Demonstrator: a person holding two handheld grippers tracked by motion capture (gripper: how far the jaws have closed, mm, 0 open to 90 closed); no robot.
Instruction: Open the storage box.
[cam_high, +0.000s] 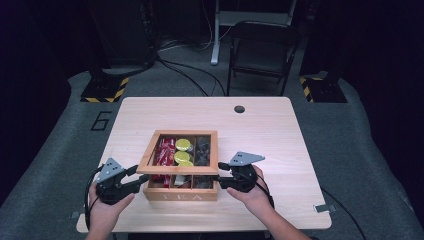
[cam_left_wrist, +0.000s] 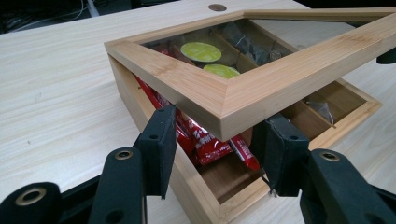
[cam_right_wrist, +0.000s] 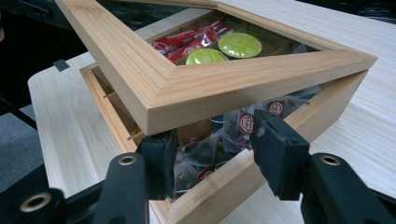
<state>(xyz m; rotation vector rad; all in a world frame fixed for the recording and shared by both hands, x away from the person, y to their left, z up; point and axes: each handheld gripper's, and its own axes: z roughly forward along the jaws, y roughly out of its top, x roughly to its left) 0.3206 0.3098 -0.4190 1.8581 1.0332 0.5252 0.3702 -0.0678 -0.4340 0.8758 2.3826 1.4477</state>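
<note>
Both hands are reaching in from 6 o'clock; the left claw and right claw are gaping open, pointing toward each other.

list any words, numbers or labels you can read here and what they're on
"6": large numeral marked on the grey floor, left of the table.
"TEA", faint: front wall of the wooden box.
Red packets: white print, too blurred to read.
Round emblems on the dark tea bags: too small to read.
Green capsule lids: no legible text.
</note>
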